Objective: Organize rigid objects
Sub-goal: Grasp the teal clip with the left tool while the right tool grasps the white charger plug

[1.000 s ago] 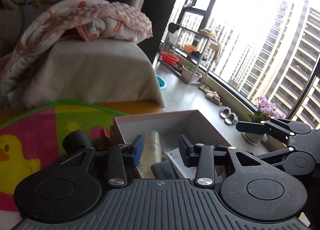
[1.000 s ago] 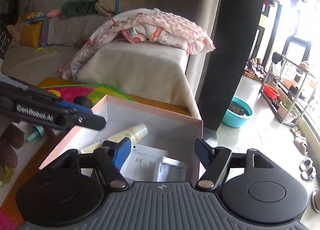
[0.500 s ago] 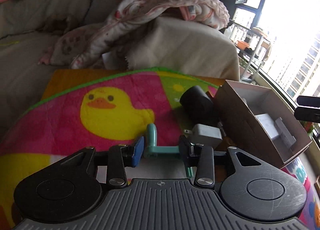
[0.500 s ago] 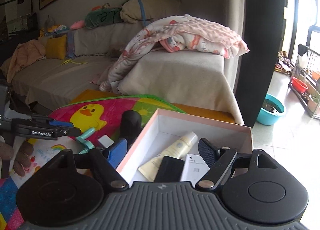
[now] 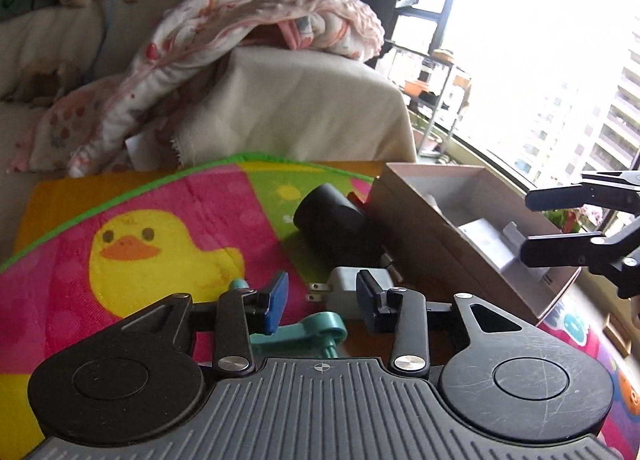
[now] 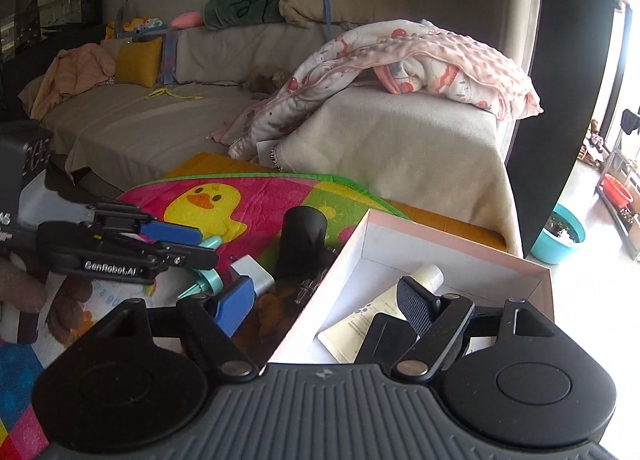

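Note:
On the duck play mat point(image 5: 168, 204), a teal plastic tool point(image 5: 316, 330) and a white charger plug point(image 5: 344, 292) lie just ahead of my left gripper point(image 5: 320, 300). It is open, low over the mat, with the teal tool beneath the gap and nothing pressed. A black cylinder point(image 5: 332, 220) lies beside the open cardboard box point(image 5: 404, 200). My right gripper point(image 6: 326, 306) is open above the box's near left wall point(image 6: 316, 300). Inside are a cream tube point(image 6: 384, 308), a black flat item point(image 6: 388, 336) and a white leaflet point(image 5: 484, 232). Each gripper shows in the other's view, the left gripper point(image 6: 206, 246) and the right gripper point(image 5: 526, 228).
A beige sofa point(image 6: 400, 140) with a pink patterned blanket point(image 6: 420, 60) stands behind the mat. A person's hand point(image 6: 20, 284) holds the left tool. A teal basin point(image 6: 560, 232) and a shelf rack point(image 5: 436, 76) stand on the floor towards the window.
My left gripper swung from over the box to the mat and came down by the teal tool and charger. The right gripper turned left, and its jaws widened a little.

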